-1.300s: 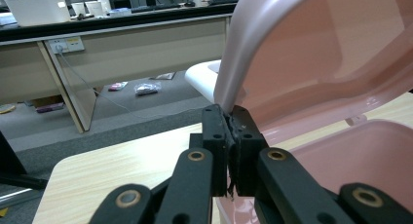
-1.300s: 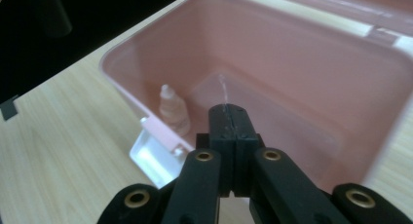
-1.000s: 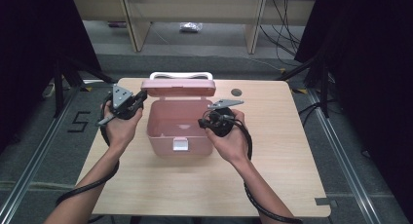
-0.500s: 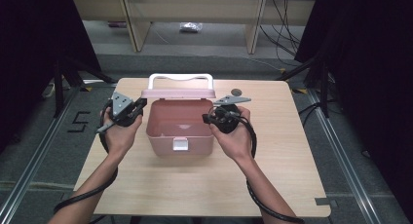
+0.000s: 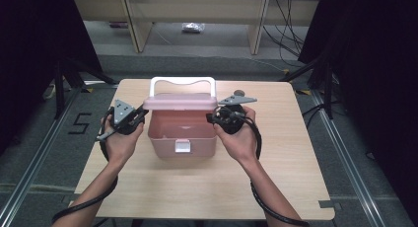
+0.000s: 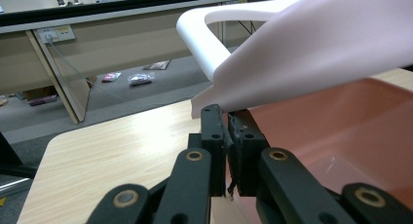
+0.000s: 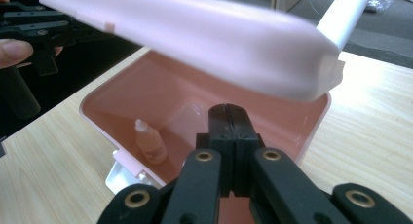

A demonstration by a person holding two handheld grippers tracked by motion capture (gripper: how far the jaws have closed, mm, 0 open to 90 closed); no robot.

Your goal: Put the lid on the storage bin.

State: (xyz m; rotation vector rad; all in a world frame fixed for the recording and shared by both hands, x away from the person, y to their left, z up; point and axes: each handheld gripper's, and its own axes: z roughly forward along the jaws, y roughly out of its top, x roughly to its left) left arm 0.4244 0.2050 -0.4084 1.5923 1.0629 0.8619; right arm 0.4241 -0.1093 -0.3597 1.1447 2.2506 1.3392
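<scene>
From the high view we see a pink plastic box with a white carry handle sitting near the middle of the pale wooden surface. Its pink hinged lid stands half raised over the open body. Our left tool sits at the lid's left end and our right tool at its right end, each in a hand, with the forearms coming in from the near edge.

In the left gripper view the two black jaws stand almost together, a thin gap between them – nothing is pinched there. The tips sit just under the corner of the lid; we cannot tell whether they touch it. The white handle curves up to the far side, and the pink inside of the box lies to the right.

In the right gripper view the jaws are pressed fully closed on nothing, their tips just below the lid's edge. Inside the box stands a small pale dropper bottle against the near-left wall. The left tool shows at the far left – held by fingers.
</scene>
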